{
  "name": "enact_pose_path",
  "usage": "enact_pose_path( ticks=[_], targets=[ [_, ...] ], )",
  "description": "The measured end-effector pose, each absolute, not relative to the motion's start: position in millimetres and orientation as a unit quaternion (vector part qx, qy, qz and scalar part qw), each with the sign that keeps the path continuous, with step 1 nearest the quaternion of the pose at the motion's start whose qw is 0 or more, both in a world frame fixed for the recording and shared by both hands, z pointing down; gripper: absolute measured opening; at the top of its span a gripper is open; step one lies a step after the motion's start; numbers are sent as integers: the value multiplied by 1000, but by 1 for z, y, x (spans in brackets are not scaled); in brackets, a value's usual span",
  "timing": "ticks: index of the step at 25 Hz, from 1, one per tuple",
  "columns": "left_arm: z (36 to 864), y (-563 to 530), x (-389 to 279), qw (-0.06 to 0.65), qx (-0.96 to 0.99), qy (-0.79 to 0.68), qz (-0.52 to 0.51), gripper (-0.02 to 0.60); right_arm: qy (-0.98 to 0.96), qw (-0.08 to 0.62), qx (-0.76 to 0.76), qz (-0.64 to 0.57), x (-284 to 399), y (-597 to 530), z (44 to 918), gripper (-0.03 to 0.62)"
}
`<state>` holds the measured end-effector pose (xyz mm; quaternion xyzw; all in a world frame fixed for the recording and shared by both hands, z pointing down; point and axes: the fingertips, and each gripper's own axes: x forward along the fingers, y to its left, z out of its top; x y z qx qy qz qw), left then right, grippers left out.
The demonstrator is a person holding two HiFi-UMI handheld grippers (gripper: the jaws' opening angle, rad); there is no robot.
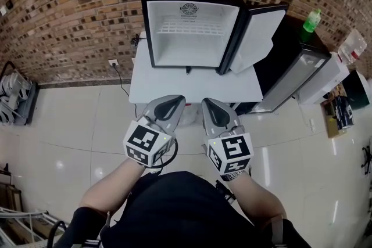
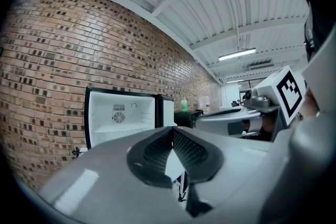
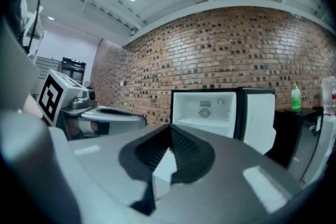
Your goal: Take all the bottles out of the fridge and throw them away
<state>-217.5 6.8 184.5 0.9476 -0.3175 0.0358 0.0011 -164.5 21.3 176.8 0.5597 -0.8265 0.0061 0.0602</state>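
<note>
One fridge [image 1: 192,26], door open, on one white counter [image 1: 192,87]; one green bottle [image 1: 312,20] well right; left gripper [image 1: 174,101] and right gripper [image 1: 209,104] both closed, empty.

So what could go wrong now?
The mini fridge looks empty, so reaching in may waste time. Its open door sticks out on the right; a gripper heading for the green bottle on the black cabinet could bump it. The left gripper and right gripper are shut, so they would push a bottle over, not grab it.
</note>
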Motion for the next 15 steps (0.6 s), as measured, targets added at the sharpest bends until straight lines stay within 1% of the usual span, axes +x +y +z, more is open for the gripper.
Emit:
enact_pose_path(
  ticks=[15],
  targets=[
    [184,5,-215,1,946,-322,39,3,-826,60,560,4,-160,20,177,3]
  ],
)
